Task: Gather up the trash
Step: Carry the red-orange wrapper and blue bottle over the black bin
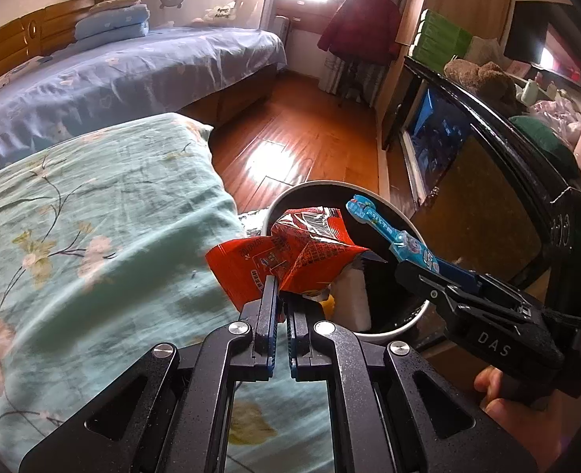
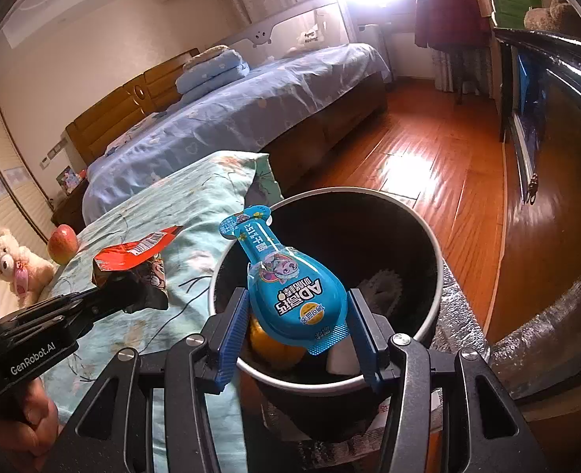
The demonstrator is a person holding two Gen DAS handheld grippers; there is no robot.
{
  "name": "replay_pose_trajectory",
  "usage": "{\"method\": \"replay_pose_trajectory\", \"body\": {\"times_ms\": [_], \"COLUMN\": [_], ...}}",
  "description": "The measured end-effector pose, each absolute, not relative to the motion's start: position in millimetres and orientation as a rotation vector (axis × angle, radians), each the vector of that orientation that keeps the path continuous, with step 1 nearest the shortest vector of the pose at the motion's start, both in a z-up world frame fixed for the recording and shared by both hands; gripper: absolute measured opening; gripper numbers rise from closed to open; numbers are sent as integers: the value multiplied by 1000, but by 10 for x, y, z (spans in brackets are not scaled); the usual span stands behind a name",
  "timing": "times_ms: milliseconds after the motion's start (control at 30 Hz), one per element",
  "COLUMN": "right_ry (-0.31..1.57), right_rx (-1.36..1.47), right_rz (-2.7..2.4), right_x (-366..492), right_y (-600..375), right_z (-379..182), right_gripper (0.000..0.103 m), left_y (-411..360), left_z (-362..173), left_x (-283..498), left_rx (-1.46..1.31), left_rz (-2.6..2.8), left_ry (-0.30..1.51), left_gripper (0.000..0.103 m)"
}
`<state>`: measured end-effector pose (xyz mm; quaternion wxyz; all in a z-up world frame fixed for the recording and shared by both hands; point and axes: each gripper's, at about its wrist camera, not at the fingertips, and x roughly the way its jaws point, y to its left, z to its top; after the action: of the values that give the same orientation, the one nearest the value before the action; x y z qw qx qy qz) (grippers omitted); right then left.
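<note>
Both tools are loaded and sitting right at the bin, which stands on the floor beside the quilt. The left tool is pinched shut on a corner of the red wrapper, and in the right wrist view that wrapper looks to hang over the quilt edge more than over the opening. That's my worry: let go there and it probably lands on the bedding or slides down between bed and bin. The right tool clamps the wide end of the blue pouch with the neck sticking out over the bin, so that one should drop in fine, though it's long and light and could catch the rim and tip out. The two tools are also close together, so a bump could knock either piece loose. Hard to make out: what's already in the bin, just something orange, a white block and a dark lump. The bin's base is cut off, and there's an apple further back on the quilt.
</note>
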<state>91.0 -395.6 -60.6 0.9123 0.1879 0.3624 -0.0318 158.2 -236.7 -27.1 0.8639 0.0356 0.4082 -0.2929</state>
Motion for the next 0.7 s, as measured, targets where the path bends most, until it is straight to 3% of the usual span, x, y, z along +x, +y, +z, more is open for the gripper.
{"method": "replay_pose_trajectory", "body": {"times_ms": [700], "right_ry": [759], "right_rx": [387], "right_rz": [-94], "right_x": [956], "right_y": [-4108], "right_z": [-665], "right_gripper": [51], "left_y": [-2586], "left_z": [-297], "left_x": [1623], "left_rx": [94], "left_rz": [-641], "left_ry": [862], "left_gripper": [3]}}
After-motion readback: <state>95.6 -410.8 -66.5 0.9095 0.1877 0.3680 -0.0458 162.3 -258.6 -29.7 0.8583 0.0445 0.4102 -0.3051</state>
